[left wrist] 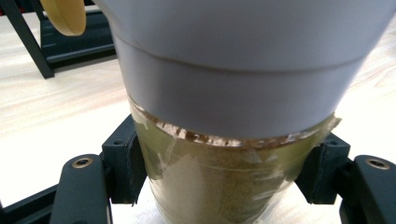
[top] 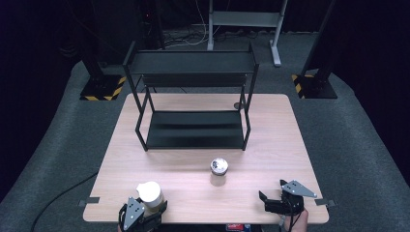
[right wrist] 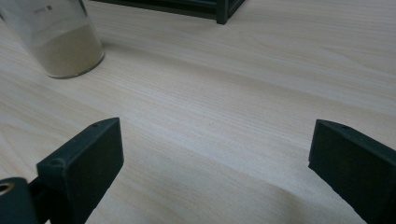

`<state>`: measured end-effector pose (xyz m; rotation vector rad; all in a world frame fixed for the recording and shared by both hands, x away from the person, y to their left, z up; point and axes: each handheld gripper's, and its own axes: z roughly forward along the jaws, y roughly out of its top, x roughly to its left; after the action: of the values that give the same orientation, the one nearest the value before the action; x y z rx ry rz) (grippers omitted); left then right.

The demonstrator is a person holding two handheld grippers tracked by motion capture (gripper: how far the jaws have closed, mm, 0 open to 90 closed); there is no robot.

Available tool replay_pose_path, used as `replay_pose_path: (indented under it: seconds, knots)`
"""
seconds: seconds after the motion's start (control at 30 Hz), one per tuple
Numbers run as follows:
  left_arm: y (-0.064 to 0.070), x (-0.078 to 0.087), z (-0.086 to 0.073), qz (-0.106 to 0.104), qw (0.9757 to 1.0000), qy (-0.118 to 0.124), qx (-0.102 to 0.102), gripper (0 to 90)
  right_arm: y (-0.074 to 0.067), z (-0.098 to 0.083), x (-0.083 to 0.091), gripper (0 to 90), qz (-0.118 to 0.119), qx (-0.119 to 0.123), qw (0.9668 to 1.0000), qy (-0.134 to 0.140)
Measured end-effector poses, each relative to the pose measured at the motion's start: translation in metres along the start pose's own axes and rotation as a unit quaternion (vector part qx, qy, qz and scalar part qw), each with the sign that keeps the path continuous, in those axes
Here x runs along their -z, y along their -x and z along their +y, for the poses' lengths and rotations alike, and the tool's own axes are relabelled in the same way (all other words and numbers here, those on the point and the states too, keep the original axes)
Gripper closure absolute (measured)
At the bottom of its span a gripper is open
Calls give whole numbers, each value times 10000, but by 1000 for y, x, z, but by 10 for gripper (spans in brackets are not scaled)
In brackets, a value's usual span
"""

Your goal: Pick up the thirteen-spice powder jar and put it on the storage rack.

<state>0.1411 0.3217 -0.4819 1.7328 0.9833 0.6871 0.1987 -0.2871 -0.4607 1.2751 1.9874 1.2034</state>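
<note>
High view: wooden table [top: 145, 159], black two-tier rack [top: 193, 99] at its far middle; open-topped jar [top: 218, 172] alone on bare wood before the rack; white-capped jar [top: 151, 195] at the near-left edge inside the left gripper [top: 145, 215]; right gripper [top: 275, 203] at the near-right edge, bare board around it. Left gripper view: both jaws pressed against the white-capped jar's [left wrist: 233, 140] clear, powder-filled body, its flip lid [left wrist: 65, 16] open. Right gripper view: jaws spread wide over bare tabletop [right wrist: 233, 93], holding nothing; open-topped jar [right wrist: 58, 39] far left, rack foot [right wrist: 222, 11] beyond.
</note>
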Motion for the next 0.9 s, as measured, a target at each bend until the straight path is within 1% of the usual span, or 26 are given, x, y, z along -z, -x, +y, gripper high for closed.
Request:
replay_pose_path:
  seconds: [0.4,0.57,0.7,0.9]
  knots:
    - [-9,-2,9,35,9999,136,-44,299,-1,1,0,24,-12,13,10000,-31]
    - [-12,-6,15,31,9998,174,-102,299,-2,1,-1,24,-19,28,10000,-46]
    - [-13,-9,18,23,9997,215,-87,299,-2,2,-1,24,-22,28,10000,-62]
    - [-18,-14,23,-53,9996,255,-59,299,-2,2,-1,23,-23,36,10000,-68]
